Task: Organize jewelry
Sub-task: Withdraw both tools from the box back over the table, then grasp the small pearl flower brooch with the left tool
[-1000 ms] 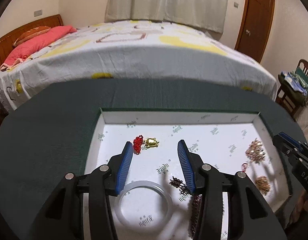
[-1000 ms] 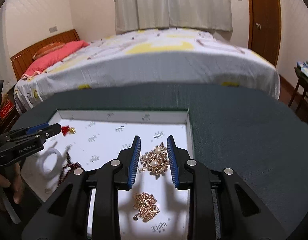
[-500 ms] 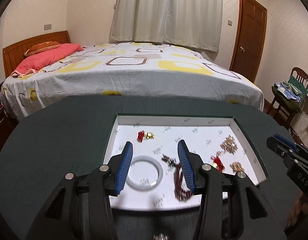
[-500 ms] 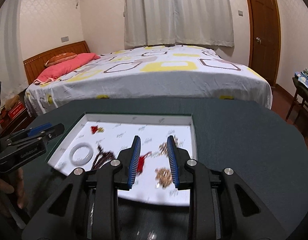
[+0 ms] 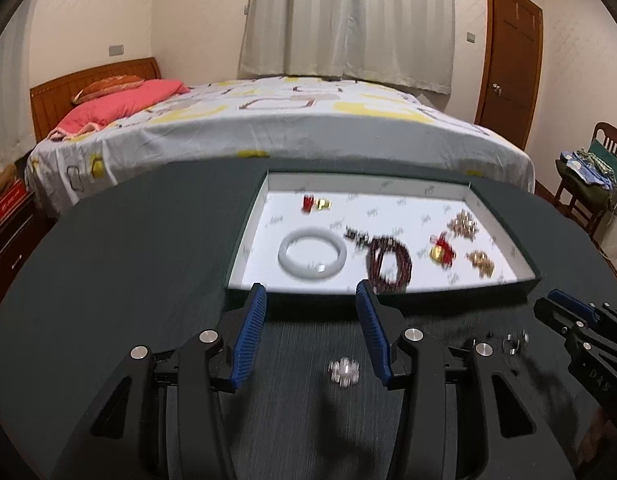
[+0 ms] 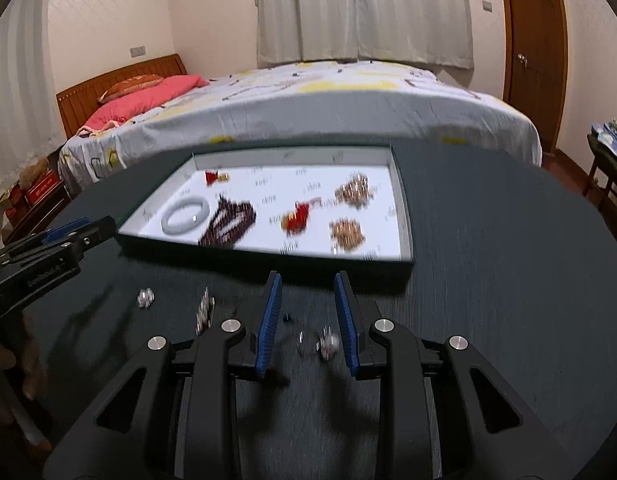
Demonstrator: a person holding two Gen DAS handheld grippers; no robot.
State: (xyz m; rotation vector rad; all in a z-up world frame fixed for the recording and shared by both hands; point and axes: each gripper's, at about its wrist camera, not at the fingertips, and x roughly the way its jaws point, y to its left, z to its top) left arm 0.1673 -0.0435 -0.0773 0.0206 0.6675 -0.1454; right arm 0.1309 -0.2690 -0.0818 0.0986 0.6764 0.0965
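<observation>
While both grippers — left (image 5: 310,328) and right (image 6: 307,314) — hang with ribbed blue pads apart and empty, small silvery pieces (image 6: 328,344) lie on the dark table (image 6: 508,280). In the white tray (image 5: 524,264): a smooth pale bangle (image 5: 312,253) and dark beads (image 5: 388,262).

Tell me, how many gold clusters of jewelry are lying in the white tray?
2, both at the tray's right end: one gold cluster near the far corner, another just in front of it. Blur may hide smaller pieces.

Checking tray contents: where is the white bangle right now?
In both views, the white bangle lies in the tray, left half, beside the dark bead bracelet.
</observation>
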